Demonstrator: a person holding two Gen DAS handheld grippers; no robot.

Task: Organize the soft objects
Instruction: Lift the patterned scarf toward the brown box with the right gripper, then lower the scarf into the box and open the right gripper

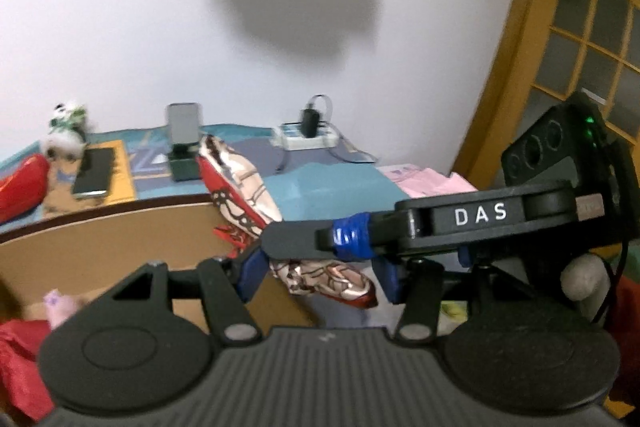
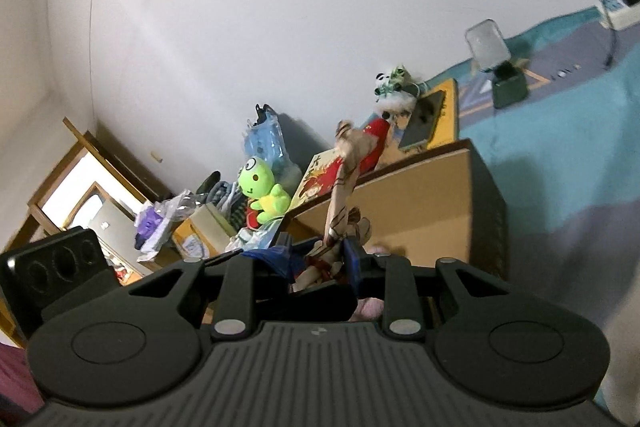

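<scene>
One cardboard box [image 2: 420, 203], open, a pink soft item [image 2: 368, 307] inside. One patterned cloth [image 1: 240, 187] held above the box, both grippers' fingers clamped on it: left gripper [image 1: 316, 267], right gripper [image 2: 320, 259]. One green frog plush [image 2: 262, 193] beside the box.

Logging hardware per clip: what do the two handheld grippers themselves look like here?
Both are matte black, with a ribbed body flanked by two round discs and linkage arms on silver pivots. The left gripper has blue finger pads. The right gripper has blue tape, white "DAS" lettering, green lights and a black cable.
</scene>
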